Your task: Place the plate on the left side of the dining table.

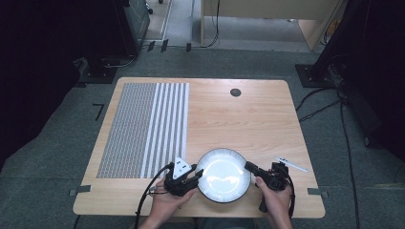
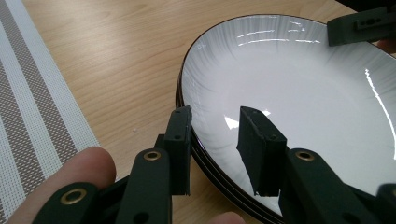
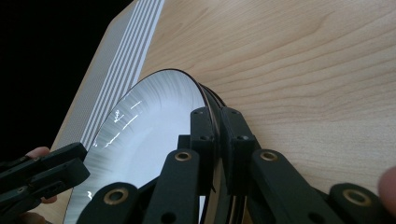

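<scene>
A white plate (image 1: pixel 223 175) with a dark rim lies near the front edge of the wooden table (image 1: pixel 248 119); stacked dark edges under its rim suggest more than one plate. My left gripper (image 1: pixel 198 175) is at the plate's left rim and stands open. In the left gripper view, one jaw is over the white plate (image 2: pixel 299 79) and the other outside the rim, the left gripper (image 2: pixel 217 114) straddling it. My right gripper (image 1: pixel 248 167) is shut on the plate's right rim, its jaws (image 3: pixel 215 114) pinching the edge of the plate (image 3: pixel 140 135).
A grey and white striped placemat (image 1: pixel 143 129) covers the table's left part. A thin white pen-like object (image 1: pixel 291 164) lies right of the right gripper. A round dark grommet (image 1: pixel 235 92) sits at the back. The table's front edge is just below the plate.
</scene>
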Tool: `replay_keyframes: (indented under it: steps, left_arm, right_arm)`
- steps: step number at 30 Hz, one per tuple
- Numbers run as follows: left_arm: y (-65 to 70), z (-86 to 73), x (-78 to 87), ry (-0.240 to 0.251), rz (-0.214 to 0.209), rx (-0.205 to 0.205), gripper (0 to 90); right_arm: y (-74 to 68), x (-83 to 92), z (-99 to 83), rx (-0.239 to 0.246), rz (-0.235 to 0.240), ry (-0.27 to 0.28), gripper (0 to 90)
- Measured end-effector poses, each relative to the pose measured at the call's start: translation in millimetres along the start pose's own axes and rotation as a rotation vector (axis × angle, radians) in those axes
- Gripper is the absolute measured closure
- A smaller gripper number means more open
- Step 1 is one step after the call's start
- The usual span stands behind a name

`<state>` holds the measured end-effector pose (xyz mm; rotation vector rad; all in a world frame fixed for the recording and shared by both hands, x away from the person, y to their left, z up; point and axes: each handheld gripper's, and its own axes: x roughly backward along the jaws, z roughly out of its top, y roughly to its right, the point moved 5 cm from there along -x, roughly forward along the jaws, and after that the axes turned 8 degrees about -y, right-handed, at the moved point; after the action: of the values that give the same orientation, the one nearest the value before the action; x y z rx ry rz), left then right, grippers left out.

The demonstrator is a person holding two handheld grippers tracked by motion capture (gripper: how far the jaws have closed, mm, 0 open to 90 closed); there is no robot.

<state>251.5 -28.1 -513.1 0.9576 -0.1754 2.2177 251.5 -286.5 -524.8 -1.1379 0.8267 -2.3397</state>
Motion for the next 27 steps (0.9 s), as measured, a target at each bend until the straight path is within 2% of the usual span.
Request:
replay_keyframes:
  steps: [5,8,11,13,17,20,26,27]
  left_arm:
    - [1.6,-2.5,3.7,-0.019,-0.013,-0.018,66.9]
    - [0.3,-5.1,4.6,-0.034,-0.009,-0.019,67.1]
    - [-1.0,-7.2,3.9,-0.039,-0.017,-0.007,67.8]
    - [-0.3,-7.5,3.6,-0.039,-0.012,-0.008,67.6]
    - [2.7,-8.5,2.3,-0.027,0.028,-0.007,68.3]
    - [4.6,-9.2,1.3,-0.014,0.054,-0.003,69.6]
    - [5.9,-10.1,-0.9,0.001,0.086,0.001,72.3]
    - [6.2,-10.3,-1.1,0.004,0.09,0.001,72.5]
  right_arm:
    - [-0.1,3.3,-1.0,0.03,-0.018,-0.016,84.8]
    - [1.5,7.0,-1.6,0.022,-0.016,-0.03,83.8]
    - [2.6,9.7,-0.8,0.009,0.014,-0.046,80.2]
    - [2.4,9.8,-1.4,0.017,0.007,-0.062,80.2]
    - [-0.3,10.0,-2.0,0.052,-0.025,-0.063,79.9]
    - [-0.8,10.7,-2.0,0.046,-0.022,-0.068,79.2]
    - [-1.7,15.3,-2.4,-0.002,0.008,-0.071,76.6]
    - [-1.9,16.0,-2.6,-0.022,0.02,-0.071,75.8]
